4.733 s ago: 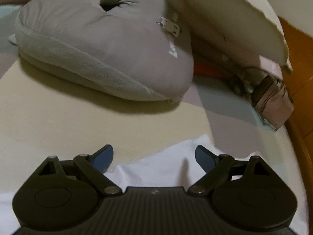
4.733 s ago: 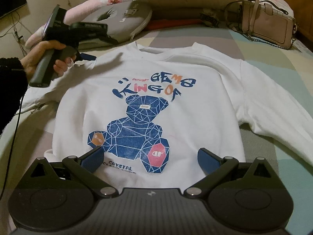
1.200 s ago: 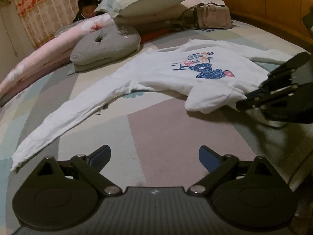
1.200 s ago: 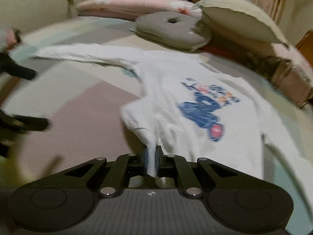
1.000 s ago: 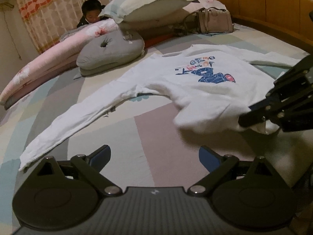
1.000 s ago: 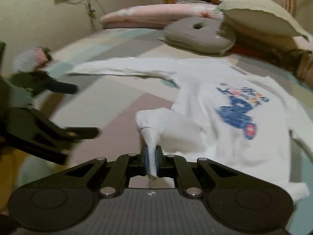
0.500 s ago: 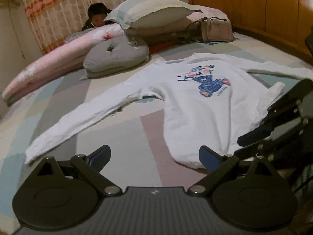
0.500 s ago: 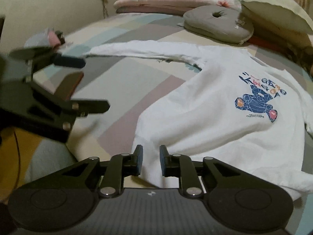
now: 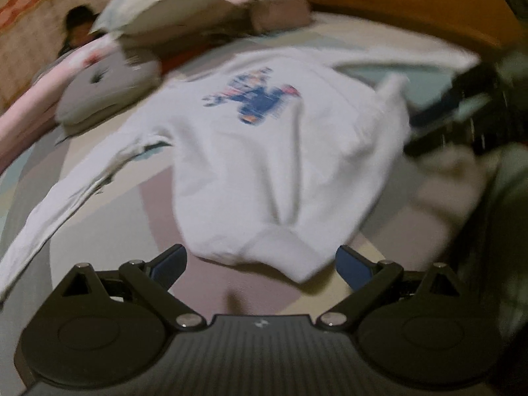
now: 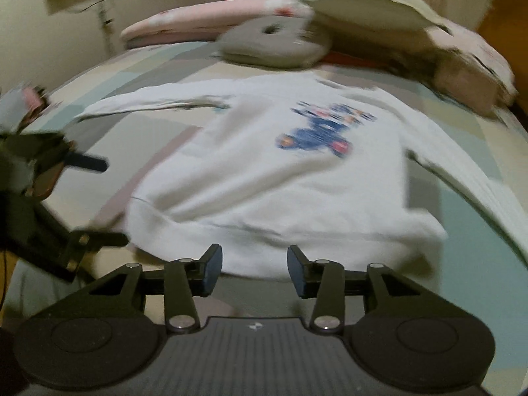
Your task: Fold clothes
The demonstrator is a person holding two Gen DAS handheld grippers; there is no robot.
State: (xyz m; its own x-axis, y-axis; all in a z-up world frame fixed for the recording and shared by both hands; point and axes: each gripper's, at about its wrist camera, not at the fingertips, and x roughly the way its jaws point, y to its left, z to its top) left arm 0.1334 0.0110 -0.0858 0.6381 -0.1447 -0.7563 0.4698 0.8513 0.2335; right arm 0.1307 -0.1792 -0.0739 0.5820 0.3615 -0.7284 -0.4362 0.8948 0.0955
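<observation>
Across the middle of both frames the sweatshirt (image 10: pixel 264 178) lies flat, print up, on the bed (image 10: pixel 468 264), soft, light and floppy, best pinched at hem or sleeve cuff, with left hand-held gripper (image 9: pixel 260 262) wide and right hand-held gripper (image 10: pixel 254 269) partly open, both empty.

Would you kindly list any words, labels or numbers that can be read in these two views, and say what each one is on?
None can be read.
White sweatshirt: lettering above the blue bear print, too blurred to read in either view.
Grey cushion: any tag is smeared by motion, unreadable.
Left gripper and right gripper: a small emblem only, no words.
</observation>
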